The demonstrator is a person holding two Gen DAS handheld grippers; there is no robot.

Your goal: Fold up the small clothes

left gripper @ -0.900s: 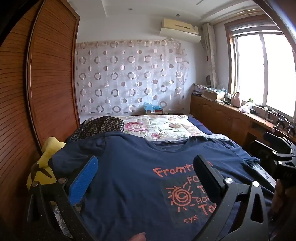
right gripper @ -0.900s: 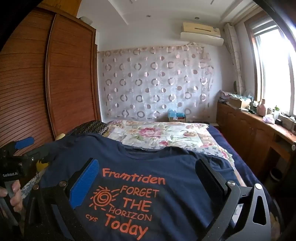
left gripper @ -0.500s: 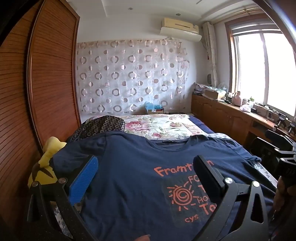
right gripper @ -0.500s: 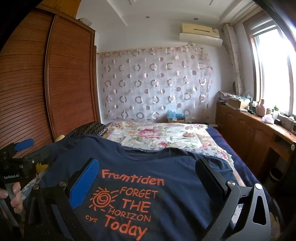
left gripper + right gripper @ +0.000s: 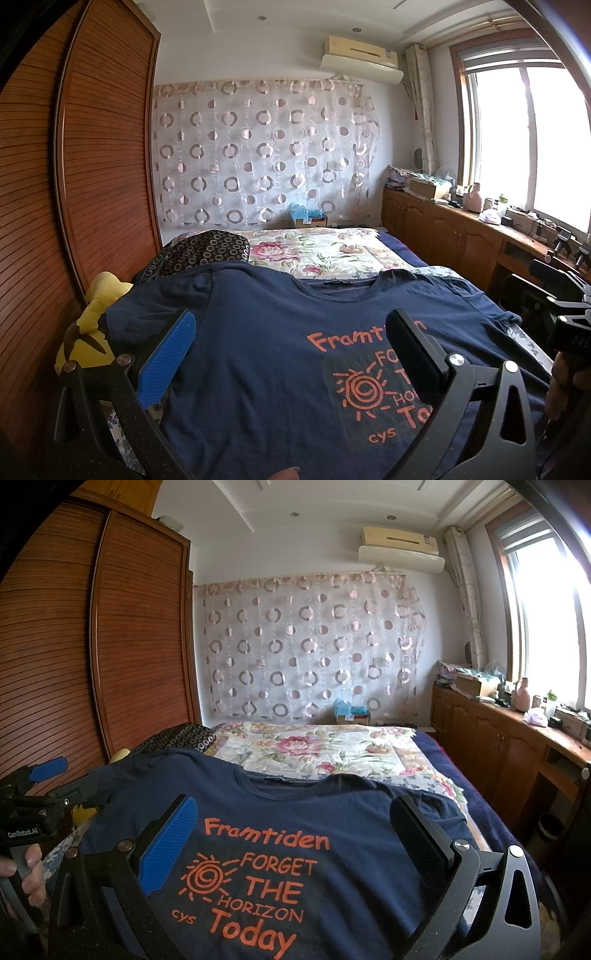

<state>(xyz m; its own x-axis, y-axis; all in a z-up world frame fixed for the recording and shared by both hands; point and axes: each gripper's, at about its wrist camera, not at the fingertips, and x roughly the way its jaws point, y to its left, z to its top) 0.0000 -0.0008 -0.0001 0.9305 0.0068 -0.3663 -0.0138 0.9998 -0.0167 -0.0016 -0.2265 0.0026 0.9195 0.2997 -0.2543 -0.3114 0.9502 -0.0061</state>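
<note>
A navy T-shirt (image 5: pixel 266 332) (image 5: pixel 351 827) with orange print lies spread flat, front up, on the near end of the bed, collar toward the far wall. My left gripper (image 5: pixel 291 336) hovers open above its left half, with nothing between the blue pad and the black finger. Over the printed chest, my right gripper (image 5: pixel 291 823) is open too, holding nothing. The left gripper (image 5: pixel 55 779) also shows at the left edge of the right wrist view, by the shirt's left sleeve, held by a hand (image 5: pixel 31 871).
The floral bedspread (image 5: pixel 325 251) stretches beyond the shirt. A dark patterned pillow (image 5: pixel 199 247) and a yellow plush toy (image 5: pixel 92 325) lie at the bed's left side against the wooden wardrobe (image 5: pixel 74 177). A low wooden cabinet (image 5: pixel 509 746) with clutter runs under the window.
Both views have risen and drifted slightly, so the shirt sits a bit lower in frame. The grippers stay open and the shirt has not moved.
</note>
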